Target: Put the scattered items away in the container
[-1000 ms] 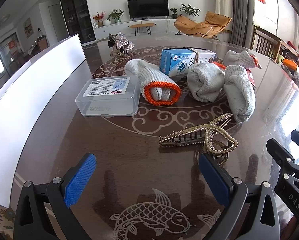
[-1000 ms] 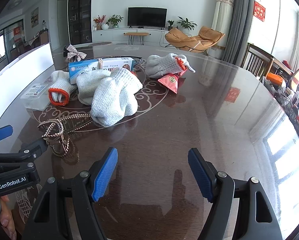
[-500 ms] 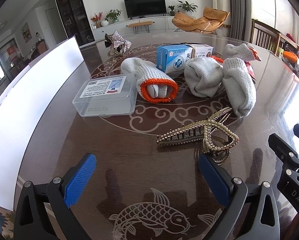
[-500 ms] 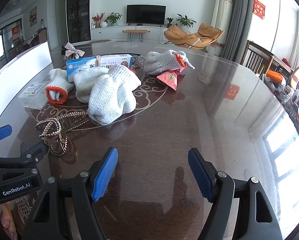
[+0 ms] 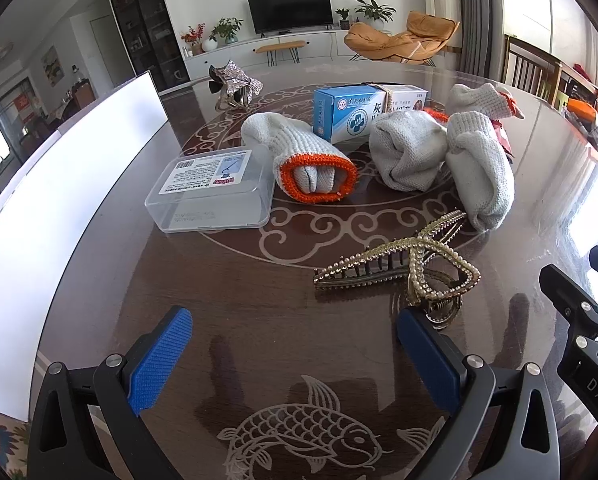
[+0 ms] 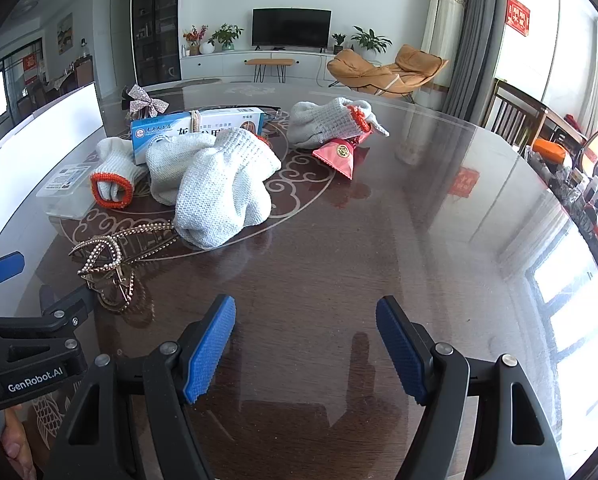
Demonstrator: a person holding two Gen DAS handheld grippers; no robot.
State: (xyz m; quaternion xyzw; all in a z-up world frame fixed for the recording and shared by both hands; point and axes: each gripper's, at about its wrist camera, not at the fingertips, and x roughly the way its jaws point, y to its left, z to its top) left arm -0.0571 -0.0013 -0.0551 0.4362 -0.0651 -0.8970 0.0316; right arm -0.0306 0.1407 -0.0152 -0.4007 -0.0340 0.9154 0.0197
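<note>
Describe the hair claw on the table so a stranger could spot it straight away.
On the dark glossy round table, look at the near side of the central scroll pattern, in front of the pile of white knitted gloves. The gold pearl-studded hair claw lies there, the only metallic, toothed item among soft fabric and boxes.

The white container [image 5: 71, 184] runs off the left edge in both views, so its inside and full shape cannot be seen. The blue box [image 5: 349, 118] is partly hidden behind the gloves [image 5: 409, 152], its print cut short. The red pouch [image 6: 339, 156] lies half under a glove [image 6: 327, 124]; from the left wrist only a sliver shows. The label on the clear case [image 5: 207, 172] is too small to read. A hand [image 6: 17, 446] is cropped at the lower left corner
</note>
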